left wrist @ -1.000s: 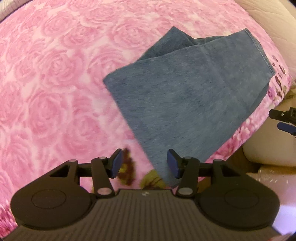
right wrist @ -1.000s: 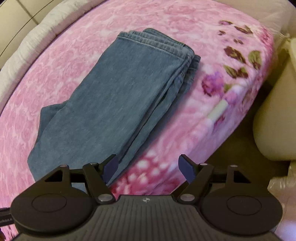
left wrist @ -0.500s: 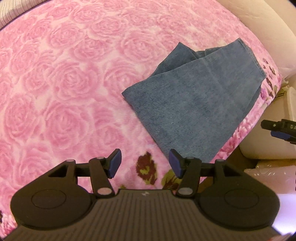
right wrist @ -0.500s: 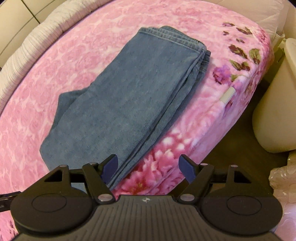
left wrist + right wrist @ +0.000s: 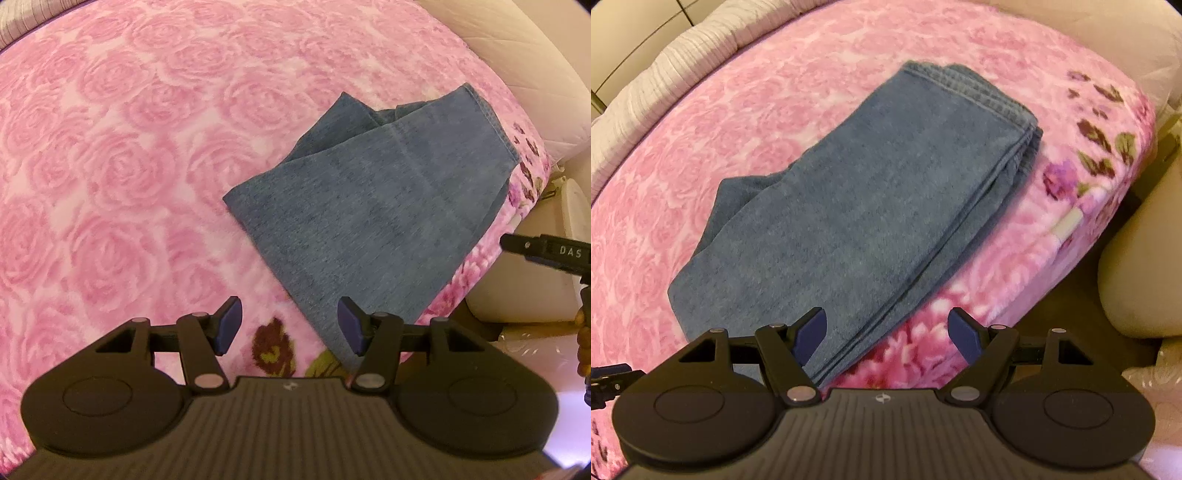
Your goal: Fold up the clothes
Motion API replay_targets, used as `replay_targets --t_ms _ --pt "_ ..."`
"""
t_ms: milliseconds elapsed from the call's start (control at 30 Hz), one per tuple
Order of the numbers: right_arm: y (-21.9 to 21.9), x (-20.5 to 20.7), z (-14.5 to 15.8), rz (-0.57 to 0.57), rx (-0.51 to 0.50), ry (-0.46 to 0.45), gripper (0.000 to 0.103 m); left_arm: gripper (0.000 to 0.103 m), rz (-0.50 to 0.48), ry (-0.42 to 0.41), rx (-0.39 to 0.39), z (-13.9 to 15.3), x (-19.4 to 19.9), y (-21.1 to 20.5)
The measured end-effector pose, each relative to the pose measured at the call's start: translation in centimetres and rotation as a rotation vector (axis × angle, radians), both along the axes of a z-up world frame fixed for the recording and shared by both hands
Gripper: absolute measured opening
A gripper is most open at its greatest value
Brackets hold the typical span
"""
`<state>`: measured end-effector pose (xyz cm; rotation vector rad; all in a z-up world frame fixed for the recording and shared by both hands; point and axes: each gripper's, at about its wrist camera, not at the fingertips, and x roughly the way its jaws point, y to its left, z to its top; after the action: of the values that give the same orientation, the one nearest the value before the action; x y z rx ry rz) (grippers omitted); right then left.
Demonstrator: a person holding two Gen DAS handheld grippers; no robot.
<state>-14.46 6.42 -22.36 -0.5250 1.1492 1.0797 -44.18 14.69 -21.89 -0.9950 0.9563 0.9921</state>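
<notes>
A folded pair of blue jeans [image 5: 373,218] lies flat on the pink rose-patterned bedspread [image 5: 122,177], near the bed's edge. In the right wrist view the jeans [image 5: 864,206] show stacked layers along their right side and a stitched hem at the far end. My left gripper [image 5: 288,325] is open and empty, held above the near corner of the jeans. My right gripper [image 5: 886,328] is open and empty, held above the near end of the jeans at the bed's edge. The right gripper's tip also shows at the right of the left wrist view [image 5: 546,253].
A cream padded object [image 5: 1141,273] stands right of the bed, with dark floor [image 5: 1067,295] between. A white quilted cover [image 5: 665,81] runs along the bed's far left. A cream quilted cushion [image 5: 524,55] lies beyond the jeans.
Both grippers have drawn back and up from the jeans, which now look smaller and farther. The jeans stay flat on the bed. Both stay open.
</notes>
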Motion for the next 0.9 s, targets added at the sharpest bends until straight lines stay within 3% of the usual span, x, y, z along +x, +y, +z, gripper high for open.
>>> replay_targets --t_ms 167,300,533,733,900 --pt "-1.4 -2.1 0.6 0.135 0.070 -0.132 0.075 0.053 -0.013 -0.029 -0.019 -0.6 -0.7 -1.0" --pt "-3.4 -6.4 0.3 0.359 0.112 -0.268 0.075 0.053 -0.038 -0.055 -0.034 -1.2 -1.3 -2.6" --pt "-6.6 -14.3 -2.7 0.717 0.124 -0.333 0.073 0.053 -0.033 -0.074 -0.078 -3.2 -3.5 -5.1" --pt "-7.3 -18.5 -5.6 0.901 0.131 -0.398 0.073 0.053 -0.026 -0.125 -0.088 -4.8 -5.5 -6.7" --pt "-8.2 -21.0 -7.8 1.026 0.166 -0.548 0.073 0.052 -0.013 -0.147 -0.087 -6.0 -6.7 -7.6"
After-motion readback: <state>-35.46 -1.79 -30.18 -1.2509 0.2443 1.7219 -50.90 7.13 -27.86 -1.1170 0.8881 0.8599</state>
